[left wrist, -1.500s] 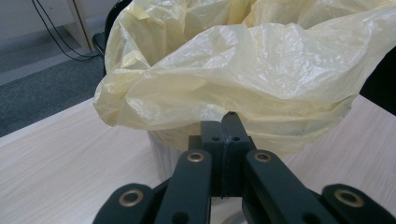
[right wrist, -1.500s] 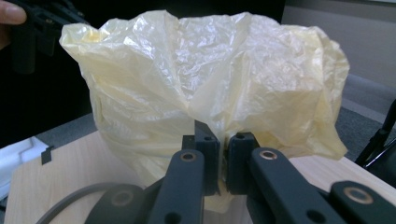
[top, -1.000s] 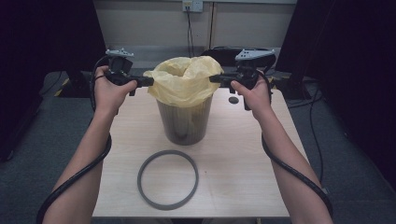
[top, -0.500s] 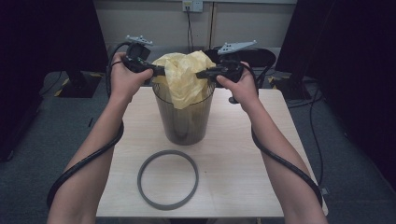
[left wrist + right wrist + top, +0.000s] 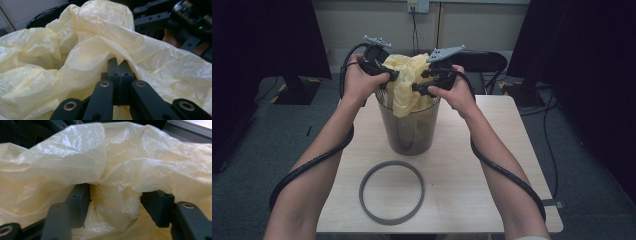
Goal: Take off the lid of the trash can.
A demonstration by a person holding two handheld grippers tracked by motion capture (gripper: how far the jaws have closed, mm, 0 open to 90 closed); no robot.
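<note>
Both hands have drawn inward over the bin (image 5: 408, 125): the left hand-held gripper (image 5: 119, 72) stays clenched on the bag (image 5: 409, 82) while the right hand-held gripper (image 5: 115, 202), its jaws just opening, hangs released and should next regrip the bag's edge.

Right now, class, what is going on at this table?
A person is working a yellow plastic bag at the mouth of a dark bin on the table, one gripper in each hand. The left gripper is shut on a fold of the bag. The right gripper has just been opening, its jaws apart with bag film between them. A grey ring lies on the table nearer the person.
</note>
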